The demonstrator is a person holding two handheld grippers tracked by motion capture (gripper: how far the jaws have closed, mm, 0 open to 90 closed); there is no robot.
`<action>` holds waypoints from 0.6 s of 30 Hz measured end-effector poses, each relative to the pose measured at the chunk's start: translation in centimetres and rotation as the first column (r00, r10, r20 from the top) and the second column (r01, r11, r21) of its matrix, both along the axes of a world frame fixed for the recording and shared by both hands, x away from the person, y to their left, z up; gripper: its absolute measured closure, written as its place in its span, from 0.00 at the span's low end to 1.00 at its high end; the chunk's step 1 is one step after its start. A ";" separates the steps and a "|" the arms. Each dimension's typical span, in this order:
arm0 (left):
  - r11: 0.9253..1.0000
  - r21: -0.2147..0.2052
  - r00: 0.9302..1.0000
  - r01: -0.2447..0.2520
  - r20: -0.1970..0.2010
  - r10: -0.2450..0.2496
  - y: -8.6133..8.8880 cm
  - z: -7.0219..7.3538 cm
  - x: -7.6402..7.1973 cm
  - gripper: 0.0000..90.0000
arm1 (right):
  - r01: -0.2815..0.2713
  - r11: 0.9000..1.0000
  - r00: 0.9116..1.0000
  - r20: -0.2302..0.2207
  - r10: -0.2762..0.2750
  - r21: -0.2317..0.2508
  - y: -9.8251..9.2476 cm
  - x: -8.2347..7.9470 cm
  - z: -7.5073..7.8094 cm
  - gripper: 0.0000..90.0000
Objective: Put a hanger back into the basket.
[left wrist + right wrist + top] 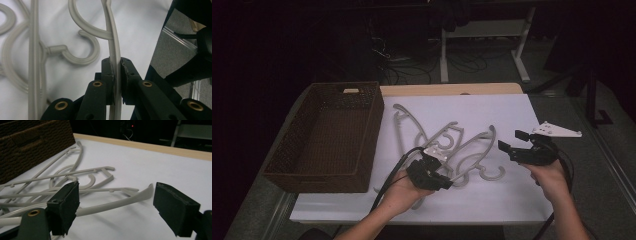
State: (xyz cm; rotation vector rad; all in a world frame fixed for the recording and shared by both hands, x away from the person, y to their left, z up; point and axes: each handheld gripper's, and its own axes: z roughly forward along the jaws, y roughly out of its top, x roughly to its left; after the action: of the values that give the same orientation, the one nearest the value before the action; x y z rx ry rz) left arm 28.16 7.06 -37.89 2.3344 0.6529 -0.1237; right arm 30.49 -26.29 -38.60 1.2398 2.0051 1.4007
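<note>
Grey plastic made up the hanger (115,45) that the left gripper (445,181) had clamped: in the left gripper view its two black jaws stood pressed against either side of the hanger's thin arm, with the arm running straight up between the pads. From the high view that hanger (472,147) rose from the gripper at the near middle of the white table top (507,107) and slanted away to the right, its far tip near the right gripper (512,139). The person's left hand (404,192) held the left gripper low over the table's near edge, a black cable (387,182) trailing back from it.

Beside and under the held hanger lay a loose heap of more grey hangers (422,132), their arms crossing and their hooks curling in different directions; one hook (492,173) lay on the sheet just right of the left gripper. In the left gripper view two such hooks (82,53) showed on the white surface left of the gripped arm.

The right gripper was released: in the right gripper view its jaws stood wide apart, and the curved end of a hanger (120,201) lay between them without either pad touching it. The right hand (552,177) carried it at the right of the heap, a grey three-cornered plate (557,131) on top.

A dark brown woven basket (357,140) sat at the left of the table, touching the white sheet's left side, well apart from the right gripper.
</note>
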 end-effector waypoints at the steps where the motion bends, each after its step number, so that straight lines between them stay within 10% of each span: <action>1: 1.000 -0.002 1.000 -0.002 0.003 0.002 0.2 0.3 0.1 0.92 | 0.012 1.000 1.000 0.009 -0.013 0.008 -0.4 0.0 0.2 0.22; 18: 0.998 -0.055 0.996 -0.023 0.084 0.027 4.3 7.1 4.6 0.92 | 0.019 1.000 0.999 -0.038 -0.020 -0.017 -0.9 0.5 -1.4 0.21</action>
State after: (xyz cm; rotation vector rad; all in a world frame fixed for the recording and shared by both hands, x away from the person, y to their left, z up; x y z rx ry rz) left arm 32.73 11.32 -30.82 2.2657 0.6288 -0.0306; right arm 30.95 -27.16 -39.96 1.2842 2.0202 1.3579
